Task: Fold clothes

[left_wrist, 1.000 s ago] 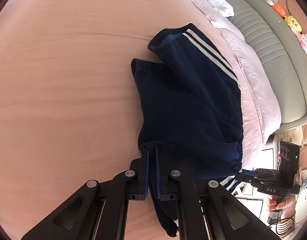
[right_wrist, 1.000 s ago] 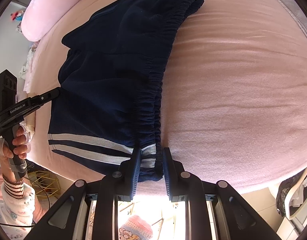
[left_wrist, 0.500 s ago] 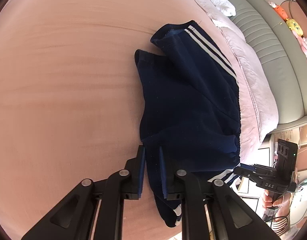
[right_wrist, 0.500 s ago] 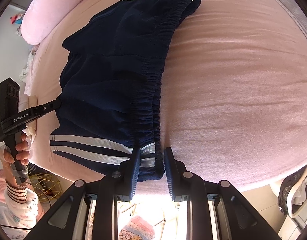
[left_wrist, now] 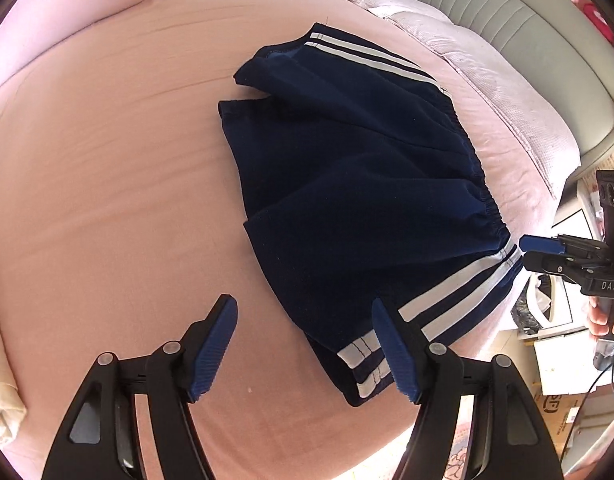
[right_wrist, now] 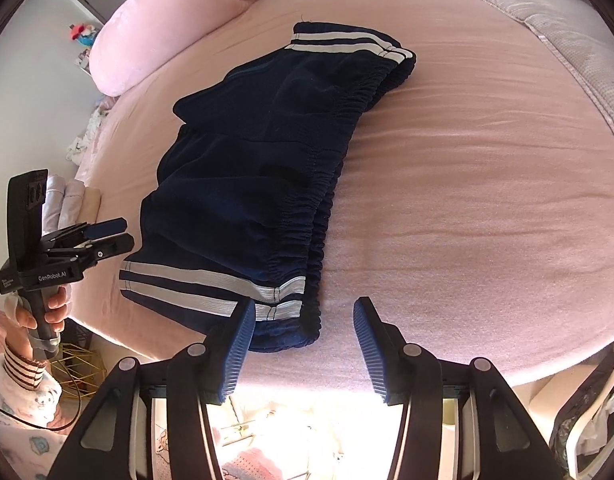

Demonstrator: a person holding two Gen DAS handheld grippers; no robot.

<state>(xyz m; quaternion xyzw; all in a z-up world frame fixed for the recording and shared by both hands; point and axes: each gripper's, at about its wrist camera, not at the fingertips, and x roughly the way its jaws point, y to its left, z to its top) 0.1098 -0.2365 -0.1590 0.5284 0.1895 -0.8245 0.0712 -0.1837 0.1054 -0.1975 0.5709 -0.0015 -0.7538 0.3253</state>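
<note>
Navy shorts (left_wrist: 355, 200) with white side stripes are lying folded on the pink bed (left_wrist: 107, 200), near its front edge, elastic waistband running along the right side in the right wrist view. Left gripper (left_wrist: 305, 346) is hovering over the striped hem corner, jaws opening and released, nothing pinched; the hem is lying below, at about 1 o'clock from the gap between the blue pads. Right gripper (right_wrist: 303, 344) is hanging over the waistband corner, jaws opening too, released; the corner of cloth is sitting at 11 o'clock, just beside the left pad (right_wrist: 237, 354), not gripped. Each view is catching the other gripper off the bed edge, held by a hand (right_wrist: 47, 308) in a striped cuff. A pink pillow (right_wrist: 167, 32) is resting at 11 o'clock on the far side of the bed. A pale quilt (left_wrist: 487, 80) is lying bunched along the bed at 2 o'clock, against a grey padded headboard (left_wrist: 527, 20)
</note>
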